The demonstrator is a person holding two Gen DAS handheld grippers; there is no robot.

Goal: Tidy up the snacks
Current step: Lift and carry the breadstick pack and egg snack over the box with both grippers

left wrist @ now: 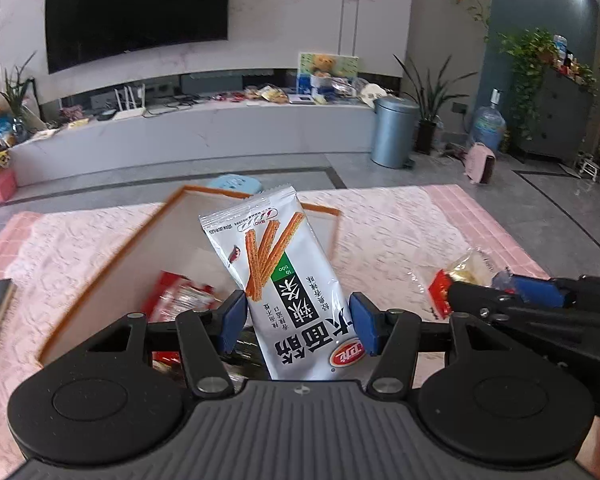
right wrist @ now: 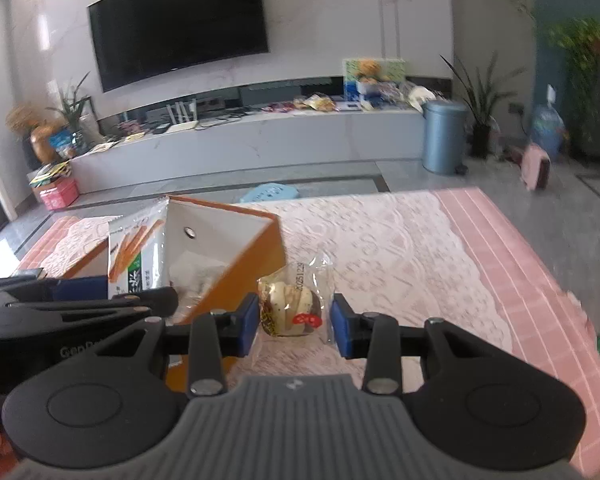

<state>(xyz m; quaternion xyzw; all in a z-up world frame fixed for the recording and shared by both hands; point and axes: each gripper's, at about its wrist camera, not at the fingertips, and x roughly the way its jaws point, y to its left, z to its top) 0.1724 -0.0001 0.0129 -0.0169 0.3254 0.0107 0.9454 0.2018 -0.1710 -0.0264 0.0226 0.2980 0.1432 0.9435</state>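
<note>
Both grippers — left gripper (left wrist: 298,322) clamping the white snack packet (left wrist: 278,276), right gripper (right wrist: 294,324) pinching a wrapped cake (right wrist: 292,310) — hover by the orange box (right wrist: 240,264), seemingly needing release over it next.

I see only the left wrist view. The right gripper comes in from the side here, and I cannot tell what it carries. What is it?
Observer: The right gripper holds a small clear-wrapped snack, a round cream-and-chocolate piece with a red label.
Operator: Is that snack over the orange box?
Observer: No. In the right wrist view it hangs over the pink tablecloth, beside the orange box.
Operator: Has the box wall any mark?
Observer: Yes, the white inner wall shows a small round hole, which your view lacks.
</note>
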